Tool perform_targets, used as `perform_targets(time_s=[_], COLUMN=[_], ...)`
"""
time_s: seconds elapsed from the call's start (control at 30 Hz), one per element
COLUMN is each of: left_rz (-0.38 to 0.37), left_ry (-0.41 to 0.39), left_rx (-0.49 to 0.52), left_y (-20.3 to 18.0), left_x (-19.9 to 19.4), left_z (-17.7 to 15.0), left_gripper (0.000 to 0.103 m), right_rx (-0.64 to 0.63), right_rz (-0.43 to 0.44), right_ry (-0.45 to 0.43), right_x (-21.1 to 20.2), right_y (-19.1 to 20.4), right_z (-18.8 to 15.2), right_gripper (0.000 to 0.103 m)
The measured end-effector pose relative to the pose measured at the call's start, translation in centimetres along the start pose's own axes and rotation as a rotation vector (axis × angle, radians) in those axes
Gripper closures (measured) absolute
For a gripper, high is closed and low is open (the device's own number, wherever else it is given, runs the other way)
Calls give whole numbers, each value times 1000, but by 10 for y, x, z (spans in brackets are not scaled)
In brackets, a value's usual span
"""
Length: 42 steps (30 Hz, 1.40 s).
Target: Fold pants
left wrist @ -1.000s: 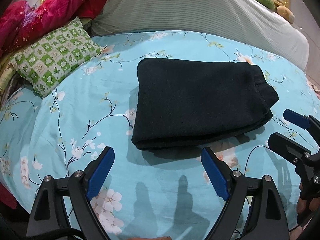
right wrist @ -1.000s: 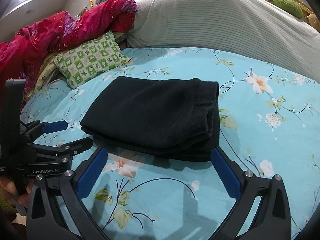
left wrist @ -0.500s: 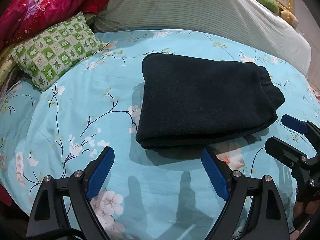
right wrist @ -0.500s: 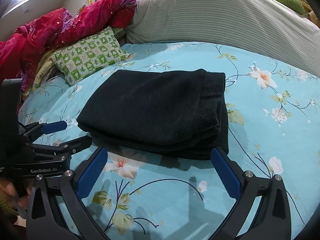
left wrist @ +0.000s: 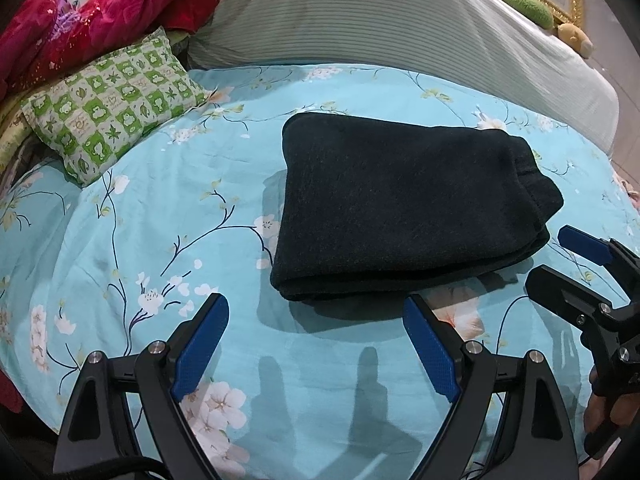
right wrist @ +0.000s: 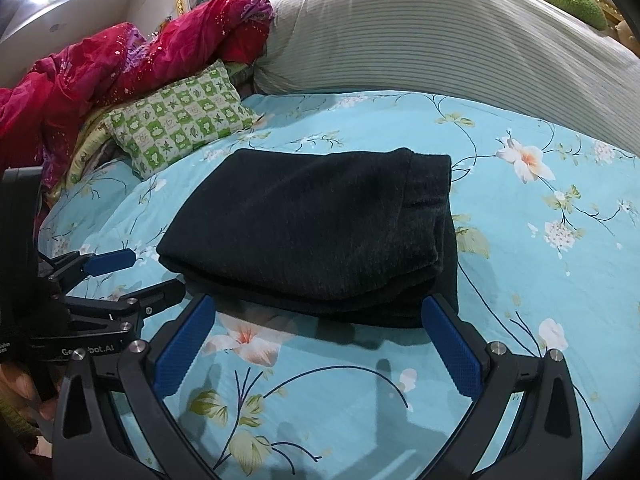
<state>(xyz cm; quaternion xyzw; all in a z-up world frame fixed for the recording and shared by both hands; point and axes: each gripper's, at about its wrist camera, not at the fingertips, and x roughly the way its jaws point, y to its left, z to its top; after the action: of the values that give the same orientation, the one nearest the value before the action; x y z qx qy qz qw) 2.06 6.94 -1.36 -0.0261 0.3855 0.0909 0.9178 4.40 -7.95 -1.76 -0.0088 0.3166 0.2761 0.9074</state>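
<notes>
Black pants (left wrist: pixel 404 208) lie folded into a thick rectangular stack on the turquoise floral bedsheet (left wrist: pixel 160 216), and the same stack of pants (right wrist: pixel 320 232) fills the middle of the right wrist view. My left gripper (left wrist: pixel 316 344) hovers open just short of the stack's near edge, with nothing between its blue pads. My right gripper (right wrist: pixel 320 340) is open too, empty, close to the stack's near edge. Each gripper shows in the other's view: the right gripper (left wrist: pixel 560 264) at the right, the left gripper (right wrist: pixel 132 272) at the left.
A green checked pillow (left wrist: pixel 108 104) lies at the left rear beside a heap of red fabric (left wrist: pixel 104 20). A large striped grey-white bolster (left wrist: pixel 400 28) runs along the back. Green and yellow plush toys (left wrist: pixel 528 6) sit on the gilt headboard. A hand (left wrist: pixel 604 416) holds the right gripper.
Both grippers have drawn back a little from the folded pants and stayed open. The pants have not moved on the sheet.
</notes>
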Motion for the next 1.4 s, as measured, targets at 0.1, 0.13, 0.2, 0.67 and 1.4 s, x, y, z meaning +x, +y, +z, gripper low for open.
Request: perform_targets(time_s=[0.1, 0.13, 0.2, 0.67, 1.4], left_rz=[2, 2, 1, -2, -6], left_ry=[0, 0, 1, 3, 3], left_rx=[1, 1, 3, 9, 15], left_y=[-1, -1, -1, -1, -2], left_x=[-1, -1, -1, -1, -1], left_z=[-1, 0, 0, 4, 5], left_gripper=[14, 14, 14, 14, 14], right_rx=[0, 0, 0, 0, 5], right_rz=[2, 2, 1, 6, 8], right_ry=[0, -1, -1, -2, -3], right_x=[0, 0, 0, -1, -2], right_y=[0, 0, 0, 2, 1], right_z=[0, 0, 0, 0, 3], right_gripper=[0, 0, 0, 0, 0])
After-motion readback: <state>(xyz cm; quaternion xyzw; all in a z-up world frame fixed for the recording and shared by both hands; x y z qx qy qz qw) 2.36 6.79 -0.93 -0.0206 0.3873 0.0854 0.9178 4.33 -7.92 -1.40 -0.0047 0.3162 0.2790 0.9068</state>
